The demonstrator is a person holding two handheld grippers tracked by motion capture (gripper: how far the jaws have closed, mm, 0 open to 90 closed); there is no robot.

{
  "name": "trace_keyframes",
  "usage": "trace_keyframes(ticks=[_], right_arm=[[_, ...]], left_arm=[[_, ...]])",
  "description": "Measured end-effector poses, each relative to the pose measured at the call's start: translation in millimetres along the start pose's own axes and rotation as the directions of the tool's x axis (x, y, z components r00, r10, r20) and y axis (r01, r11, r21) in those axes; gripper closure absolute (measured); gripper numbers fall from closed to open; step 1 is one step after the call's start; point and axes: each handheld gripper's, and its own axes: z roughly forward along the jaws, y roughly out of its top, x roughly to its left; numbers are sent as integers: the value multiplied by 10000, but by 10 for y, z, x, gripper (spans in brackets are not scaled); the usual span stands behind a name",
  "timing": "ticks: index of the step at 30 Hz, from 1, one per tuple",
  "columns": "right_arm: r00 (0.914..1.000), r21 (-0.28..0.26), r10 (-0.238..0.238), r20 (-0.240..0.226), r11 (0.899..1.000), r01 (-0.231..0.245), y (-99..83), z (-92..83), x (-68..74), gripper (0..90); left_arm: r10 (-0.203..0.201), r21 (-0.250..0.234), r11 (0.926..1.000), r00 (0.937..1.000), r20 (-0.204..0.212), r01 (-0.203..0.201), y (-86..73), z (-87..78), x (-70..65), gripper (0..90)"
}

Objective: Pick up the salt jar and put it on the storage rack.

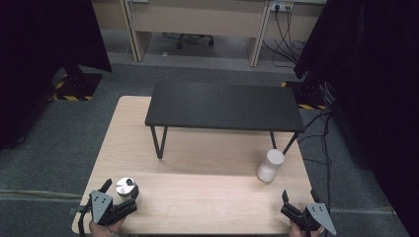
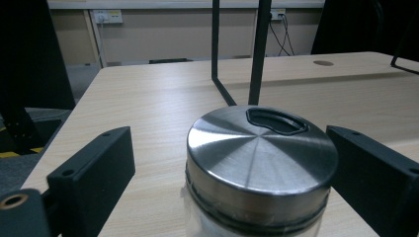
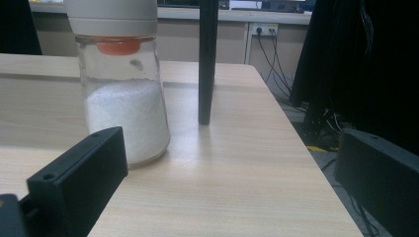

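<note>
A glass jar with a brushed steel lid (image 1: pixel 126 190) (image 2: pixel 257 158) stands near the wooden table's front left corner. My left gripper (image 1: pixel 118 196) (image 2: pixel 230 143) straddles it, open: the left jaw stands clear of the jar, and the right jaw is close against the lid's edge. At the front right, my right gripper (image 1: pixel 296 200) (image 3: pixel 232 148) is open with nothing between its jaws. A jar with a white lid and white powder inside (image 1: pixel 270 165) (image 3: pixel 123 98) stands upright ahead of it, slightly to the left.
A low black shelf on thin metal legs (image 1: pixel 222 106) stands across the back of the wooden table (image 1: pixel 197 197). One leg (image 3: pixel 207 64) rises just right of the white jar. Dark curtains, cables and grey carpet surround the table.
</note>
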Motion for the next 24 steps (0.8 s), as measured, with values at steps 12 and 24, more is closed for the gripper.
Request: trace_keyframes(ticks=[12, 24], right_arm=[[10000, 12, -9, -13, 10000, 9, 1, -1, 3, 2], [10000, 19, -20, -17, 10000, 20, 2, -1, 5, 2]], left_arm=[[-190, -85, 9998, 9997, 149, 191, 11, 29, 4, 165], [-121, -47, 9999, 9996, 269, 122, -28, -38, -9, 236]])
